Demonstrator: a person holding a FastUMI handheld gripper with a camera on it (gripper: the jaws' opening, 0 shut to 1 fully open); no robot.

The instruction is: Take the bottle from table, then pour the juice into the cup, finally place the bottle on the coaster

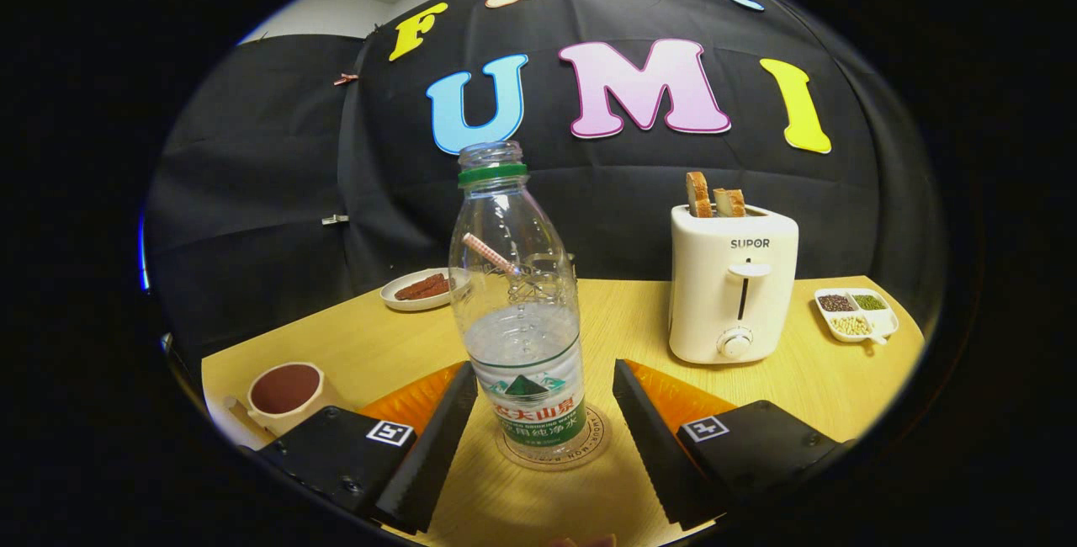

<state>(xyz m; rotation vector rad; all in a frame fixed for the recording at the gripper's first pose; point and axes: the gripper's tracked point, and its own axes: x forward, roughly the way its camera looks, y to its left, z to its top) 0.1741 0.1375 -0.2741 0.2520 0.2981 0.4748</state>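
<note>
- Bottle [523, 311]: clear plastic, uncapped, with a green ring below the open neck. It stands upright between the two fingers, partly filled with clear liquid up to the top of its label.
- Coaster [589, 438]: a round disc with printed lettering round its edge, lying flat on the table [623, 311]. The base of the bottle rests on it.
- Gripper [538, 433]: its fingers are spread apart, one on either side of the bottle's lower part. A visible gap separates the right finger from the bottle. The left finger stands close beside the label; contact there cannot be confirmed. The bottle is not pinched.
- Cup [284, 394]: a pale cup with a handle, to the left of the left finger and near the table's edge. Its inside looks dark reddish; whether that is liquid cannot be told.
- Toaster [730, 282]: white, standing beyond the right finger, well apart from the bottle. Two slices of bread [713, 196] stick up from its slots.
- Small plate [419, 289]: white, at the far left of the table behind the bottle, holding dark reddish strips of food.
- Divided dish [856, 313]: white, to the right of the toaster, with separate compartments of dark, green and pale grains.
- Striped straw-like stick [490, 254]: seen through the bottle's upper half, tilted; whether it is inside or behind cannot be told.
</note>
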